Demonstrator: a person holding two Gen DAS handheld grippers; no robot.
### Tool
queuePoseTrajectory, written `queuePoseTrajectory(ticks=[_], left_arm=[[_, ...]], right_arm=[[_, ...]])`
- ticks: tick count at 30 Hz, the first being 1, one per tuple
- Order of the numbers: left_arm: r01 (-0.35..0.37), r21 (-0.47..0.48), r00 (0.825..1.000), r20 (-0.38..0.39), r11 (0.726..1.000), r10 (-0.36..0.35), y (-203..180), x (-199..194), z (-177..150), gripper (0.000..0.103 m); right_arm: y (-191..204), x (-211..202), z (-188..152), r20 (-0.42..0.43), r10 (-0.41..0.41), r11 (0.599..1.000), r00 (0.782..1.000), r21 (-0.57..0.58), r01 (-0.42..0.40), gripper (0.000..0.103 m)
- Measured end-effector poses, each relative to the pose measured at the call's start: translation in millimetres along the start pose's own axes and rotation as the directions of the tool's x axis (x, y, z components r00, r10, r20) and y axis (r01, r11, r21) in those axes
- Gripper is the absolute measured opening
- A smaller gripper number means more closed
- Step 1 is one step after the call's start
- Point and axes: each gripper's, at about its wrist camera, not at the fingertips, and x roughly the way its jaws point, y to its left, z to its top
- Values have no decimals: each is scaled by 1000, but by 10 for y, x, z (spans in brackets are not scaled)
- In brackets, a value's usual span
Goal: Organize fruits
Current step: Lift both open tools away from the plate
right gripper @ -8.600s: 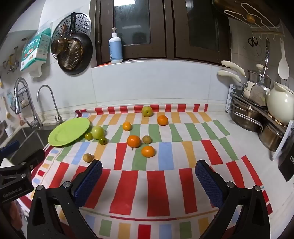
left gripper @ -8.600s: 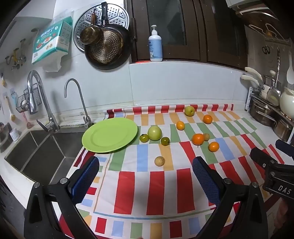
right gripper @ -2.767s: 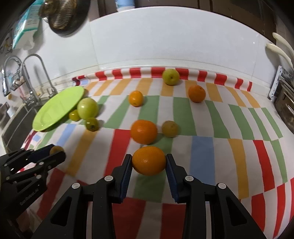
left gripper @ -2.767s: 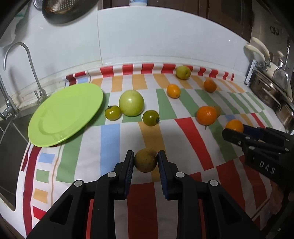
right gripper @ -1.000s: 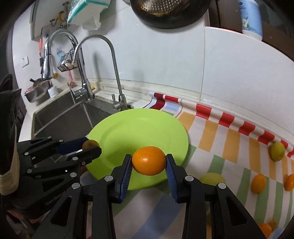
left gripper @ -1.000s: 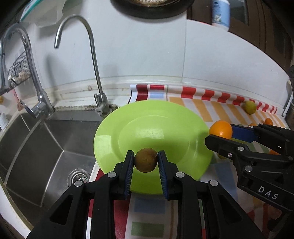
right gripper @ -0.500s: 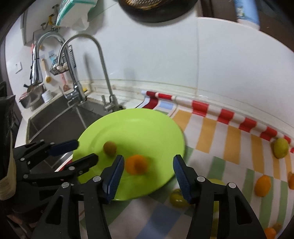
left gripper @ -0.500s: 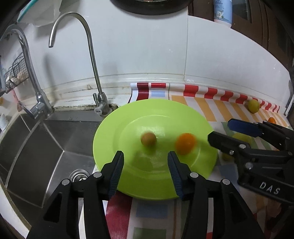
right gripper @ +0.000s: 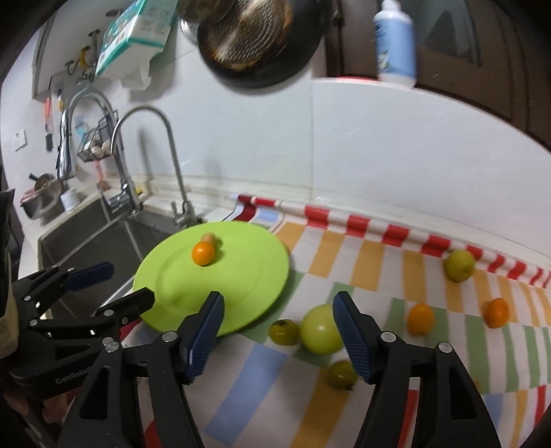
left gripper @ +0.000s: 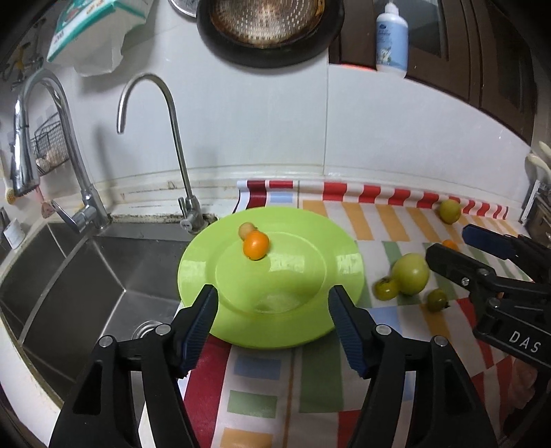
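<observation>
A green plate (left gripper: 341,272) sits on the bench beside the steel sink (left gripper: 86,275), with part of it on the striped cloth (left gripper: 396,227). Two fruits lie on the far side of the plate: an orange (left gripper: 256,245) and a small brown fruit (left gripper: 246,230) just behind it, and the two are touching. The left tongs (left gripper: 272,310) hang over the near edge of the plate. Their jaws are spreading apart and there is nothing between them. The right tongs (right gripper: 277,322) are over the cloth by the right edge of the plate. Their jaws are spreading too, and they pinch nothing. A big green fruit (right gripper: 322,332) lies on the cloth beyond them, with a small dark green fruit (right gripper: 283,332) touching its left side. Another small green fruit (right gripper: 341,374) lies nearer, just by the right pad. Farther right on the cloth are two more oranges (right gripper: 420,318), well apart from the plate, and a yellow-green fruit (right gripper: 459,265) rests near the red and white edge by the wall. A curved tap (left gripper: 165,138) stands behind the plate. A dark pan (left gripper: 268,31) hangs on the wall above, and a white bottle (left gripper: 392,38) stands up on a ledge.
</observation>
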Motion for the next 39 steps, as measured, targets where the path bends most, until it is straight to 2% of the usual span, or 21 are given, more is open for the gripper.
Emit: queuePoseTrajectory(ticks=[4, 6, 11, 26, 39], left_arm=[[-4, -4, 999, 38, 1000, 4, -52, -175, 34, 77], [-5, -1, 998, 57, 1000, 5, -94, -265, 39, 84], [2, 18, 997, 83, 1000, -3, -219, -413, 20, 93], [78, 73, 986, 141, 994, -88, -644, -748, -52, 93], [146, 149, 980, 111, 978, -164, -1012, -568, -68, 93]], right_arm=[[-64, -203, 4, 33, -37, 999, 999, 12, 37, 71], [-91, -313, -4, 47, -57, 998, 997, 11, 57, 74], [-151, -533, -60, 74, -89, 996, 993, 11, 88, 74], [-458, -1046, -366, 87, -173, 983, 981, 80, 167, 74], [-836, -1151, -544, 69, -286, 951, 956, 146, 274, 74]])
